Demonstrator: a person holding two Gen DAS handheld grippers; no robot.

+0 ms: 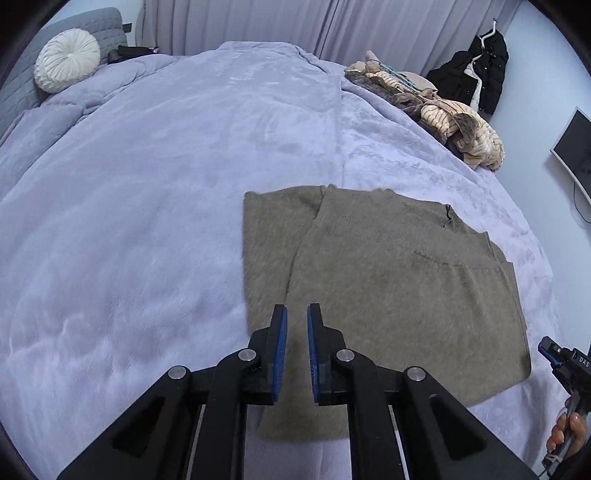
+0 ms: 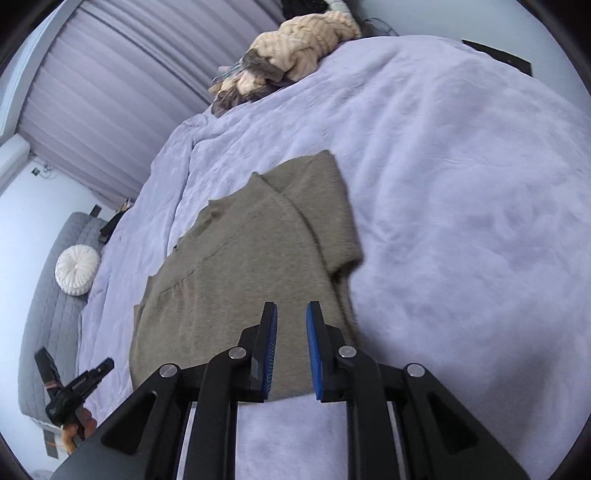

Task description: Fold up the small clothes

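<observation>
While both claws hang above the bed, this is how things lie:
Sweater: a taupe fuzzy knit sweater (image 1: 388, 288) lies flat on the lavender blanket (image 1: 129, 221), partly folded, with one sleeve laid back over the body along a diagonal crease; in the right wrist view the same sweater (image 2: 240, 280) runs away from the camera with its folded sleeve on the right side
Left gripper: the left gripper (image 1: 297, 332) hovers over the near left edge of the sweater, its blue-padded jaws slightly apart with nothing between them, released; it also shows at the lower left of the right wrist view (image 2: 85, 384), off the sweater's edge
Right gripper: the right gripper (image 2: 291, 332) sits above the near hem of the sweater, jaws parted with a gap and gripping nothing; in the left wrist view it appears at the far right edge (image 1: 557, 354), with the person's hand (image 1: 567, 434) on its handle, and its tips seem clear of the cloth, though that corner is heavily warped
Clothes pile: a heap of cream striped and brown clothes (image 1: 443, 107) rests at the far edge of the bed, well apart from the sweater
Round pillow: a white pleated pillow (image 1: 66, 59) leans on the grey quilted headboard (image 1: 22, 85)
Background: pale curtains (image 1: 258, 22) behind the bed, a black coat (image 1: 480, 70) hanging by the wall, a monitor (image 1: 572, 147) at the right
In the way: nothing lies on the sweater; each claw's own black arms hide its nearest hem
</observation>
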